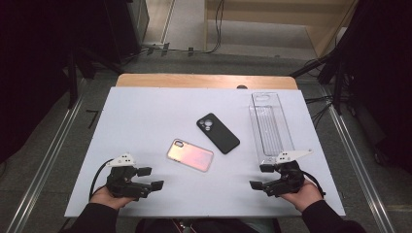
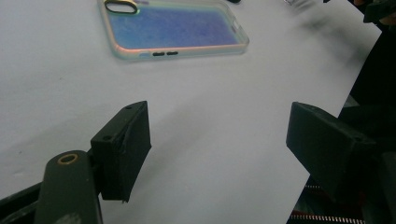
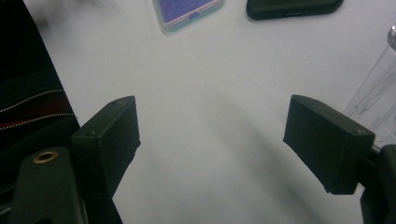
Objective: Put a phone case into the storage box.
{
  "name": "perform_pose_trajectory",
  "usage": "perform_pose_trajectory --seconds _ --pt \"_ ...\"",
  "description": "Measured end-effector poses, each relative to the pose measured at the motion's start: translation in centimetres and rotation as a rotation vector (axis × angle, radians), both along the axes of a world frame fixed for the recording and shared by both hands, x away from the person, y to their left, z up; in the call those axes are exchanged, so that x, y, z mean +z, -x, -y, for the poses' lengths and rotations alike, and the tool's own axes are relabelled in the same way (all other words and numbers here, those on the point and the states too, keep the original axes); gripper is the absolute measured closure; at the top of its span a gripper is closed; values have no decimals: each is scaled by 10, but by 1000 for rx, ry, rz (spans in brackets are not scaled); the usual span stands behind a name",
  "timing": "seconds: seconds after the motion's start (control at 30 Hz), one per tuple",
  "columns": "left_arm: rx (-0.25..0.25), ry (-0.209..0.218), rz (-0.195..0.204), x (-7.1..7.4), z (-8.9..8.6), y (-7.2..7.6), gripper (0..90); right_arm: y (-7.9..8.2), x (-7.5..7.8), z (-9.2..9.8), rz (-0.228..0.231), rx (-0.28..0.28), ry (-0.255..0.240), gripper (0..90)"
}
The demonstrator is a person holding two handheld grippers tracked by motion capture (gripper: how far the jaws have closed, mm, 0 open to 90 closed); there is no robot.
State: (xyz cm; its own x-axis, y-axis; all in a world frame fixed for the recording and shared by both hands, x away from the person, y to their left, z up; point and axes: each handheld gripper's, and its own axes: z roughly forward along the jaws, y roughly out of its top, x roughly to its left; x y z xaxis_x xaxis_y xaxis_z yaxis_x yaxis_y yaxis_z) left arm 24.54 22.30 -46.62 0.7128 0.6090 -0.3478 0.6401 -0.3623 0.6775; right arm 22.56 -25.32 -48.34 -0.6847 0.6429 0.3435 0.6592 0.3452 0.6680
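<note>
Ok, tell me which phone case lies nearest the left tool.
The iridescent pink case, just ahead of the left tool; the black case lies farther back.

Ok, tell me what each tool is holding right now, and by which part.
Nothing is held. The left tool and right tool both stand open over the bare white table, short of the iridescent phone case.

readable text: we find none | iridescent phone case [image 1: 190, 155], ahead of the left tongs [image 1: 150, 178]: no brand or label we can read | black phone case [image 1: 218, 133], further off between both tongs: none | clear tray [image 1: 270, 127], beyond the right tongs [image 1: 263, 176]: none | worktop [image 1: 145, 116]: unmarked
</note>
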Motion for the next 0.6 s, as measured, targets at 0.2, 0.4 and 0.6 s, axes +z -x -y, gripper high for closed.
perform_pose_trajectory --seconds 0.2,0.4,0.6 --pt "1 -5 -1 0 0 0 221 0 0 0 7 0 3 164" --pt "-6 -9 -10 -1 1 0 221 -1 -1 0 5 0 9 165" --pt "-6 -6 -3 0 2 1 222 0 -1 0 13 -3 15 165"
